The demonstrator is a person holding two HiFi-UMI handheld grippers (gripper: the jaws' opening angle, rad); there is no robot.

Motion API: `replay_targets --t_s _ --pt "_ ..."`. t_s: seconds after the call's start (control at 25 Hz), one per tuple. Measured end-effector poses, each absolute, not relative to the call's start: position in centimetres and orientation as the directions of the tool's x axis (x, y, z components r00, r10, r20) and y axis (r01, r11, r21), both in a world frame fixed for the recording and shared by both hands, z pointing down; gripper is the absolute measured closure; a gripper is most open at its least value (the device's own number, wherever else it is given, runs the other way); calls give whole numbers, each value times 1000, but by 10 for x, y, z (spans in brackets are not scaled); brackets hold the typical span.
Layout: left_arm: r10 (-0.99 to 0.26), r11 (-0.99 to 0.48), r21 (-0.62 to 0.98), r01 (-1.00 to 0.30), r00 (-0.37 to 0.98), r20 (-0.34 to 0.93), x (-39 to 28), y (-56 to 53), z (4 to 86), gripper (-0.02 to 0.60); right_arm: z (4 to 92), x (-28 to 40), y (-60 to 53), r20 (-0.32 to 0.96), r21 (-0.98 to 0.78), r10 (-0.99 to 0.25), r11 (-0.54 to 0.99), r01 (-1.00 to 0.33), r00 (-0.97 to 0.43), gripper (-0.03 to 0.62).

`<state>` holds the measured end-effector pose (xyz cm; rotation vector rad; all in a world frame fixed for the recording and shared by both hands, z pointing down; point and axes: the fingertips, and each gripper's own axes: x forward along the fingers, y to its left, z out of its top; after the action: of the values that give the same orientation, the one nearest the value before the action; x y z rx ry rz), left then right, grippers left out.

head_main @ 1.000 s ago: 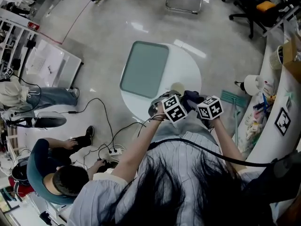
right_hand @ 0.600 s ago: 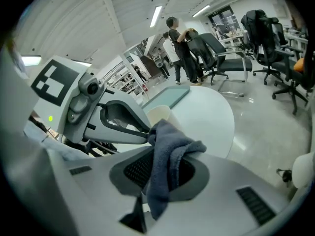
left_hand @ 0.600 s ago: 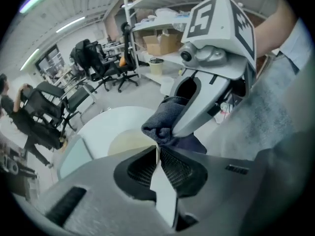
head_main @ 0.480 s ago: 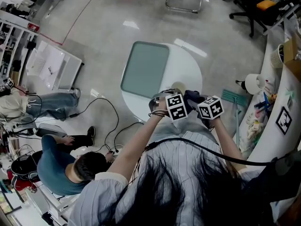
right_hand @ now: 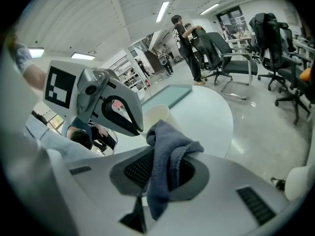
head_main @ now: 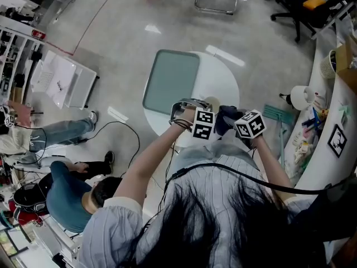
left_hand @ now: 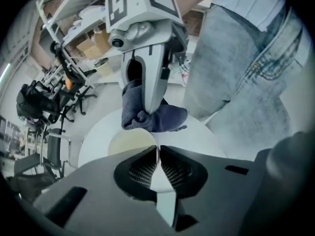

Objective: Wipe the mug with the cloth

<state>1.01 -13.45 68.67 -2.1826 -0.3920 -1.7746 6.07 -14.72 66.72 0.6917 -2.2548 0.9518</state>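
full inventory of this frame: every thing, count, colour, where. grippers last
table: 1, white, round, centre of the head view
tray: 1, grey-green, on the table's left part
mug: 1, cream, at the table's near edge, beside the tray
cloth: 1, dark blue-grey, bunched, held next to the mug
office chairs: at least 2, black, on the floor beyond the table
cables: several, black, on the floor left of the table
seated person: 1, blue top, on the floor at lower left
left gripper: 1, grey, fingers shut on what looks like the mug's wall
right gripper: 1, grey, fingers shut on the cloth
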Motion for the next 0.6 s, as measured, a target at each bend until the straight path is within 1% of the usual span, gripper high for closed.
replay_targets --t_s 0.24,0.44,0.6 --pt "12 -761 -68 646 118 993 -9 -135 688 544 665 60 -153 691 -440 -224 624 -646 -687 514" --pt "-7 -617 -51 786 60 998 -16 -138 689 545 664 59 -155 695 -430 -224 631 -645 -683 514" --pt "-62 -486 -57 872 31 998 -20 -142 691 545 664 59 -155 698 -428 -222 632 -646 -681 514"
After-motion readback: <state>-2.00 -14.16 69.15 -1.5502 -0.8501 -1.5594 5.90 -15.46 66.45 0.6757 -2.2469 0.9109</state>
